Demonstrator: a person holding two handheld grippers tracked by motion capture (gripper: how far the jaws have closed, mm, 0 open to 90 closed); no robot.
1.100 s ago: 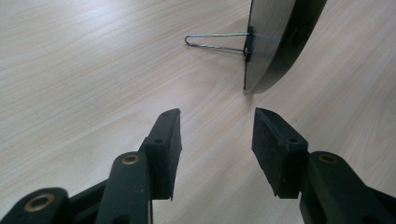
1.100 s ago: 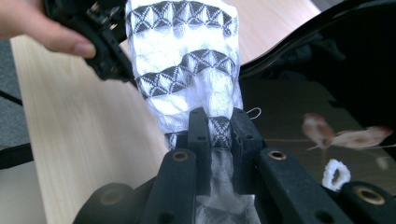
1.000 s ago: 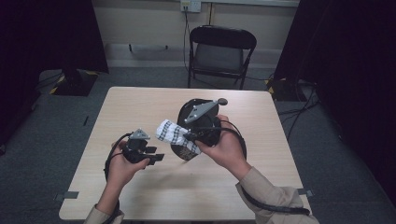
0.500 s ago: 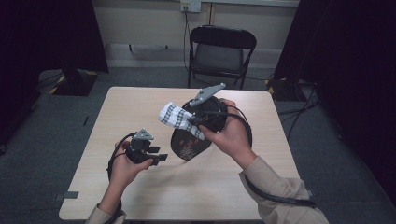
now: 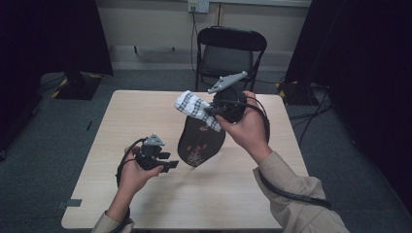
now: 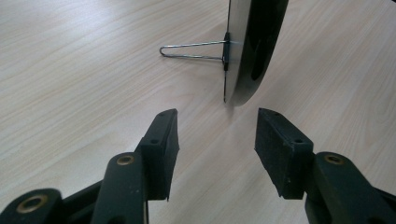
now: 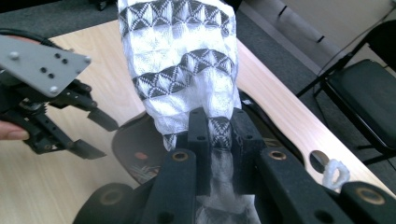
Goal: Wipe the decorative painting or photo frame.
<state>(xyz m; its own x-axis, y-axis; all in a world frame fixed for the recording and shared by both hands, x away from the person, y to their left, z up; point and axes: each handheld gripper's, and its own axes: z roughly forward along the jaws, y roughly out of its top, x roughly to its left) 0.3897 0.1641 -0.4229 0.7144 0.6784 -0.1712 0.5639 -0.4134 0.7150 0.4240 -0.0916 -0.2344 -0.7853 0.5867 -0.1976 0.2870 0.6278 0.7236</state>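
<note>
A: What is hidden behind the right gripper (image 7: pixel 218 126)?

B: The cloth (image 7: pixel 180 65) in its jaws covers the dark plate's (image 7: pixel 128 149) middle.

A: And ahead of the left gripper (image 6: pixel 215 135)?

B: The plate's top runs off the upper edge.

The desk (image 5: pixel 121 194) had a pale, matt wood-grain surface. The cloth (image 7: pixel 182 60) was a soft white woven fabric with a black pattern, while the black board (image 6: pixel 254 42) looked smooth and glossy, with a thin wire stand (image 6: pixel 191 50) of shiny metal.
</note>
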